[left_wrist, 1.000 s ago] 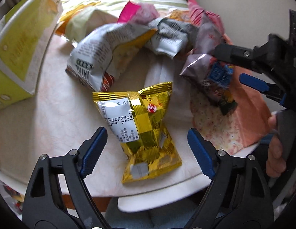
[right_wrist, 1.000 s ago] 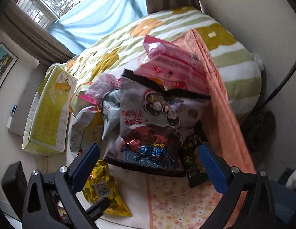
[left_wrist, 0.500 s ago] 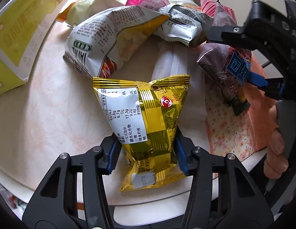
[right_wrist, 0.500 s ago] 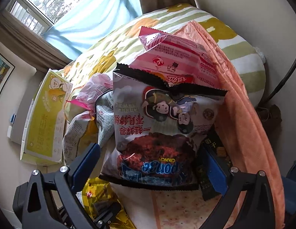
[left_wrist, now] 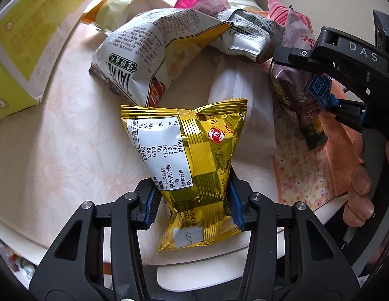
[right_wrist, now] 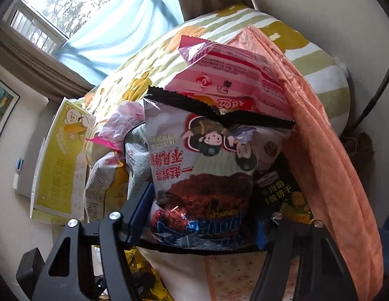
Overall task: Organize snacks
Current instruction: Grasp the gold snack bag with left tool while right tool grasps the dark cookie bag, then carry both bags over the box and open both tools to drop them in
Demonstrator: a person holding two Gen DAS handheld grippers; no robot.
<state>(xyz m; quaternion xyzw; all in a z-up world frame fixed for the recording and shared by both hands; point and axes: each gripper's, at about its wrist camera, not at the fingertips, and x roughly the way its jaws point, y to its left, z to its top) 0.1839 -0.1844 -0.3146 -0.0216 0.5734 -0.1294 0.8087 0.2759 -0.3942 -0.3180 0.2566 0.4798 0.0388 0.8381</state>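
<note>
Grip is set on both packets. The gold packet [left_wrist: 191,165] is pinched across its narrow waist by the left gripper [left_wrist: 193,205], jaws fully closed on it, its long axis running away from the fingers over the table [left_wrist: 56,150]. The grey packet [right_wrist: 207,175] is straddled low down by the right gripper [right_wrist: 197,228], whose jaws have just been closing; its pads [right_wrist: 140,210] appear pressed on the bag's sides. A straight lift is called for.
</note>
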